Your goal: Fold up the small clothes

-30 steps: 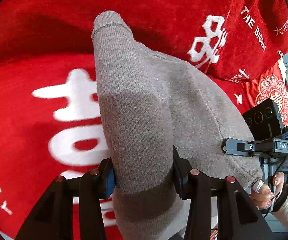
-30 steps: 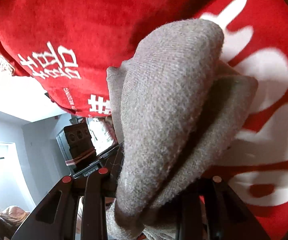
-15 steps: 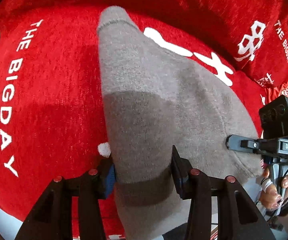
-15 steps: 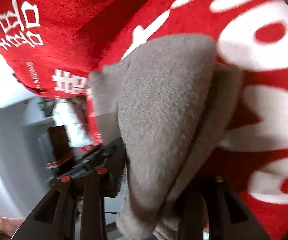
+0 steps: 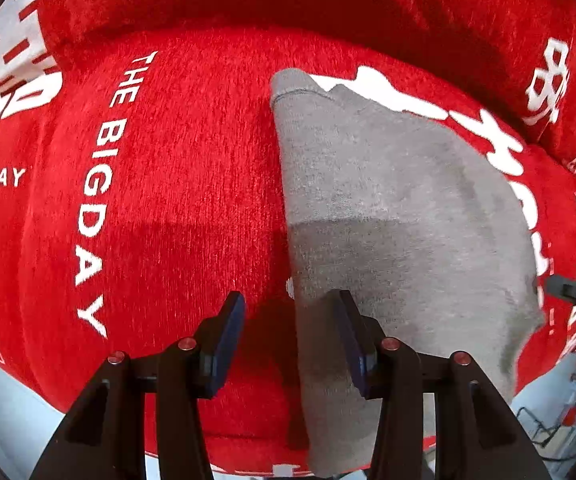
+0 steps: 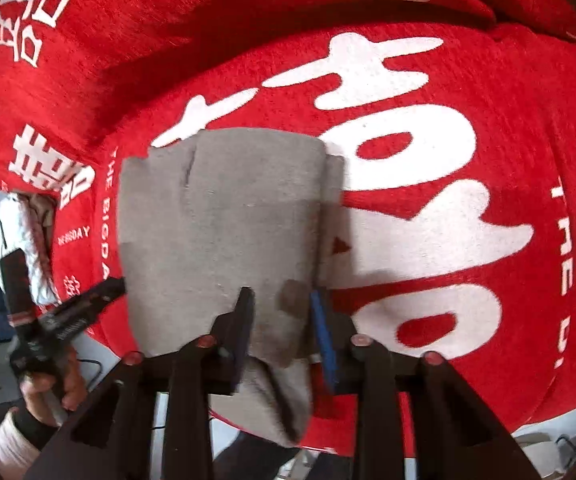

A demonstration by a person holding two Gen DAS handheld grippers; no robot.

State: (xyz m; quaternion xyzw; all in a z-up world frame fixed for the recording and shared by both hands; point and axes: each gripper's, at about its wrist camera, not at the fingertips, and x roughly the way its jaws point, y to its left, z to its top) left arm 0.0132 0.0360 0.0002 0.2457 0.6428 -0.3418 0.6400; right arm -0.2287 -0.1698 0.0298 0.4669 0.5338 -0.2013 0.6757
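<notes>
A small grey knit garment (image 5: pixel 388 216) lies flat on a red cushion (image 5: pixel 176 184) with white lettering. My left gripper (image 5: pixel 290 332) is open; its jaws stand wide apart at the garment's near left edge, with only the right pad over the cloth. In the right wrist view the garment (image 6: pixel 224 220) lies folded double on the cushion (image 6: pixel 468 184). My right gripper (image 6: pixel 282 320) has its jaws parted around the garment's near right corner, with gaps between pads and cloth. The left gripper's body (image 6: pixel 48 328) shows at left, held by a hand.
A red back cushion (image 5: pixel 288 4) rises behind the seat. The seat's front edge (image 5: pixel 28 384) drops off to a pale floor. White bundled cloth (image 6: pixel 20 236) lies left of the seat.
Both grippers lowered the grey garment onto the cushion and opened. The left gripper let go and shifted left; the garment now lies flat instead of hanging from the jaws.
</notes>
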